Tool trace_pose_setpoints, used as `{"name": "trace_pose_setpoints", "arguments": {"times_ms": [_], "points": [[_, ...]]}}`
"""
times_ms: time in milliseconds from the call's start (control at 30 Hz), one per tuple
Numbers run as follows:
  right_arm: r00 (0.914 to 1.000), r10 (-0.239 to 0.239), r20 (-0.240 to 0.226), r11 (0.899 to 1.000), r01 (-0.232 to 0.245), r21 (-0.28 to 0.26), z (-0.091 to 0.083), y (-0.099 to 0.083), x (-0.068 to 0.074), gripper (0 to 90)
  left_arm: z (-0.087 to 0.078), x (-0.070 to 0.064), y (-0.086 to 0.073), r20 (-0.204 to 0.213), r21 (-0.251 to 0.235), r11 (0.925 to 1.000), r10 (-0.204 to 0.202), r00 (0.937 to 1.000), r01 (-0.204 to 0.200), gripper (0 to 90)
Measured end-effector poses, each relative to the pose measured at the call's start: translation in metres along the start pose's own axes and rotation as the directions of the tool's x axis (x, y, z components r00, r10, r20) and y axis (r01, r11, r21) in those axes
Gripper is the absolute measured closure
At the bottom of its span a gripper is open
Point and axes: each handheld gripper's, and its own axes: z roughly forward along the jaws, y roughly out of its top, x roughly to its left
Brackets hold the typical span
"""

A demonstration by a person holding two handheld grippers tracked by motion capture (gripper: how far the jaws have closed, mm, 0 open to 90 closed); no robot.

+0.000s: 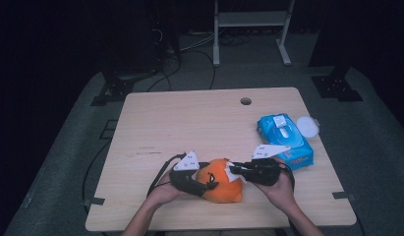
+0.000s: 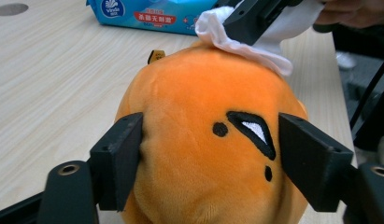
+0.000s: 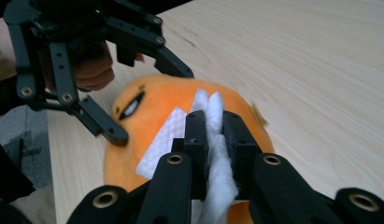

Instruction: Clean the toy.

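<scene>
Wipe (image 3: 213,154) on seemingly clamped plush (image 2: 203,154).

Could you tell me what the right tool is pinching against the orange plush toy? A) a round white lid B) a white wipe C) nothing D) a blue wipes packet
B: the right tool is shut on a white wipe lying on the orange plush toy.

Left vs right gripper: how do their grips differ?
The left gripper has its jaws spread wide around the orange plush toy; the right gripper has its jaws nearly closed on a thin white wipe. Left steadies the toy's sides; right presses the wipe on its top. Both contact the toy.
</scene>
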Motion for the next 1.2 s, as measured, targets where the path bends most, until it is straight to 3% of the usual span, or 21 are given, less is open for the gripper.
{"name": "trace_pose_setpoints", "arguments": {"times_ms": [133,167,267,400,467,567,600,633,667,800,867,967,1033,1100,1200], "points": [[0.9997,-0.018,-0.015,1.000,0.018,0.016,0.005,0.001,0.004,80.8,-0.004,0.003,-0.001,0.027,-0.001,0.9998,-0.019,0.9995,0.019,22.3],[0.9997,-0.018,-0.015,1.000,0.018,0.016,0.005,0.001,0.004,80.8,-0.006,0.006,0.000,0.029,-0.012,0.9992,-0.038,0.9989,0.038,22.3],[0.9981,-0.052,-0.033,0.998,0.053,0.041,0.005,-0.004,0.010,80.4,-0.008,0.011,0.001,0.025,-0.033,0.9949,-0.094,0.9953,0.095,11.2],[0.9972,-0.066,-0.034,0.997,0.068,0.045,0.004,-0.005,0.013,80.3,-0.002,0.011,-0.002,0.046,-0.024,0.9928,-0.116,0.9922,0.117,13.2],[0.9983,-0.053,-0.024,0.998,0.053,0.033,0.002,-0.003,0.010,80.4,-0.001,0.007,-0.002,0.036,-0.022,0.9947,-0.100,0.9943,0.101,23.6],[0.9978,-0.050,-0.044,0.999,0.050,-0.005,0.002,0.002,0.016,80.5,0.001,-0.005,0.004,0.026,-0.011,0.9999,-0.005,0.9996,0.005,25.3],[0.9971,-0.057,-0.050,0.998,0.057,-0.013,0.002,0.004,0.019,80.5,0.002,-0.009,0.006,0.026,-0.008,0.9995,0.030,0.9992,-0.029,25.6],[0.9961,-0.070,-0.053,0.997,0.070,-0.019,0.004,0.006,0.024,80.4,0.002,-0.009,0.006,0.026,-0.008,0.9995,0.030,0.9992,-0.029,25.7],[0.9953,-0.082,-0.051,0.996,0.081,-0.026,0.005,0.008,0.028,80.3,0.003,-0.014,0.008,0.023,-0.002,0.9967,0.081,0.9964,-0.081,25.8],[0.9955,-0.089,-0.031,0.996,0.089,-0.026,0.006,0.008,0.026,80.4,0.001,-0.015,0.007,0.021,0.003,0.9955,0.095,0.9953,-0.095,27.1],[0.9979,-0.062,0.019,0.998,0.062,-0.016,0.001,0.004,0.012,80.5,0.000,-0.011,0.004,0.021,-0.006,0.9977,0.068,0.9975,-0.068,27.1],[0.9984,-0.034,0.046,0.999,0.034,-0.001,-0.004,-0.002,0.000,80.5,0.001,-0.011,0.004,0.022,-0.014,0.9976,0.068,0.9975,-0.068,27.1],[0.9995,-0.002,0.031,1.000,0.002,-0.001,-0.008,-0.005,-0.003,80.5,0.002,-0.014,0.005,0.016,-0.012,0.9962,0.087,0.9961,-0.087,27.1],[0.9998,-0.005,0.021,1.000,0.005,-0.007,-0.007,-0.003,0.001,80.5,0.003,-0.018,0.008,0.009,-0.007,0.9939,0.110,0.9939,-0.110,27.2],[0.9992,-0.039,-0.005,0.999,0.038,-0.035,0.001,0.007,0.016,80.3,0.005,-0.029,0.013,0.001,0.008,0.9838,0.179,0.9838,-0.179,27.2]]}}
